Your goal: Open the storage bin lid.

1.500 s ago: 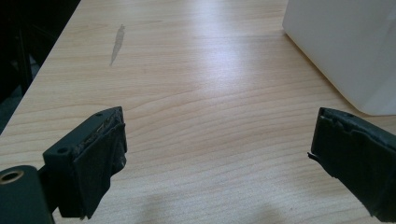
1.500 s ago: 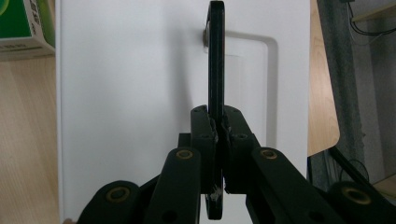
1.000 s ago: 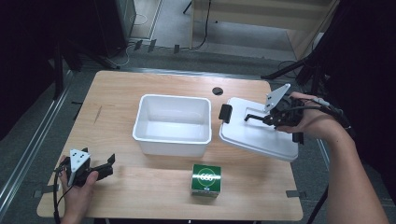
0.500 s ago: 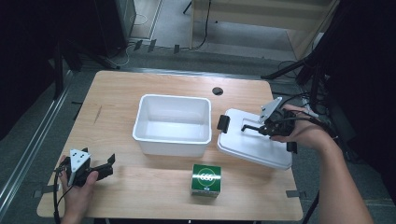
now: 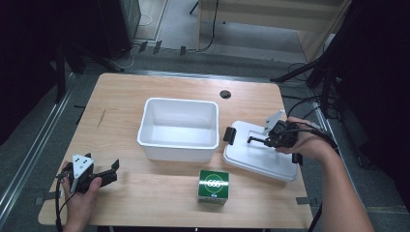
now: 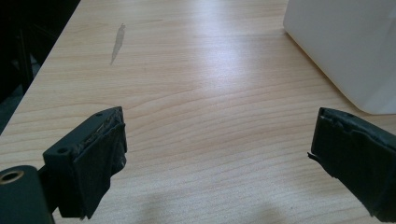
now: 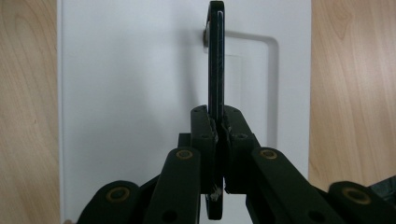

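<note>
Left to right across the wooden surface (image 5: 125, 101) in the high view: the left tongs (image 5: 114, 172) lie low near the front left corner, held in the person's left hand (image 5: 80, 200), with a grey three-cornered plate on top. In the left gripper view the two black jaws stand wide apart, with bare wood between them and a white wall of the bin (image 6: 345, 46) at the upper right. The open white bin (image 5: 179, 128) stands at the centre of the surface, well apart from the left tongs. In front of it, near the front edge, sits a green box (image 5: 213, 186) with a white emblem on its top. Just right of the bin lies the white lid (image 5: 256, 157), flat on the surface, with a black latch (image 5: 228, 135) at the end nearest the bin. The right tongs (image 5: 251, 140), in the person's right hand (image 5: 307, 145), reach over the lid from the right. In the right gripper view the right tongs (image 7: 218, 128) are closed tight on the lid's thin black handle (image 7: 215, 56), which stands upright on edge above the white lid (image 7: 130, 93), with wood visible on both sides.
</note>
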`<control>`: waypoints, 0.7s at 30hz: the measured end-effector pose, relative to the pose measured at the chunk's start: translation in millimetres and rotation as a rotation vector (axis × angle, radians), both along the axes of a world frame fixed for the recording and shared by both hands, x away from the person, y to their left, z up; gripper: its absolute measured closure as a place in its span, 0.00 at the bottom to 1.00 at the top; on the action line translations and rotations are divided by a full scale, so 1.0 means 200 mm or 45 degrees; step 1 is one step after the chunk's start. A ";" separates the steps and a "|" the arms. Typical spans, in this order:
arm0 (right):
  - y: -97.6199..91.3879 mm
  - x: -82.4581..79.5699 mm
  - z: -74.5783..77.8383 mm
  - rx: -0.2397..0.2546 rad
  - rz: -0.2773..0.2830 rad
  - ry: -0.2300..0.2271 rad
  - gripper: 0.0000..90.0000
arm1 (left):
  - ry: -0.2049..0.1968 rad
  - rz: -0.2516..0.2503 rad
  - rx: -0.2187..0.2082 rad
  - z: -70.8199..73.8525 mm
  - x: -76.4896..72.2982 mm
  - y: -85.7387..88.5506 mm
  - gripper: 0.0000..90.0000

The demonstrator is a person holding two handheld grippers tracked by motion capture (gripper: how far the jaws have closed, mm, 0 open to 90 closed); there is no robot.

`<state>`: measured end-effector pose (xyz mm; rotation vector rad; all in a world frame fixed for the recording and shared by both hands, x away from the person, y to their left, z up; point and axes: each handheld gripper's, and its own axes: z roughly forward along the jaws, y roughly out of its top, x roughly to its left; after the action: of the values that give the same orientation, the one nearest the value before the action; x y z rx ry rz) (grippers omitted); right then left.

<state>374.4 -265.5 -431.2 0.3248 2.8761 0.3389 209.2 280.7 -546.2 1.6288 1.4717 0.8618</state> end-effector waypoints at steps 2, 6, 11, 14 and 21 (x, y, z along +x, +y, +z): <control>0.00 0.00 -0.02 0.007 -0.006 0.006 0.95 | 0.000 0.000 0.001 0.00 0.00 0.00 0.05; 0.00 0.00 -0.07 0.009 -0.013 0.016 0.95 | 0.000 0.001 0.003 0.00 0.00 0.00 0.05; -0.01 0.00 -0.10 -0.008 -0.014 0.017 0.95 | 0.001 0.002 0.003 0.00 0.00 0.00 0.05; -0.01 0.00 -0.12 0.008 -0.019 0.022 0.95 | 0.001 0.001 0.004 0.00 0.00 0.00 0.05; -0.01 -0.01 -0.13 0.026 -0.030 0.028 0.95 | 0.001 0.002 0.005 0.00 0.00 0.00 0.05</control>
<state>373.1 -268.5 -457.2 0.3681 2.8892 0.3628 209.2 279.9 -546.3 1.6312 1.4726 0.8650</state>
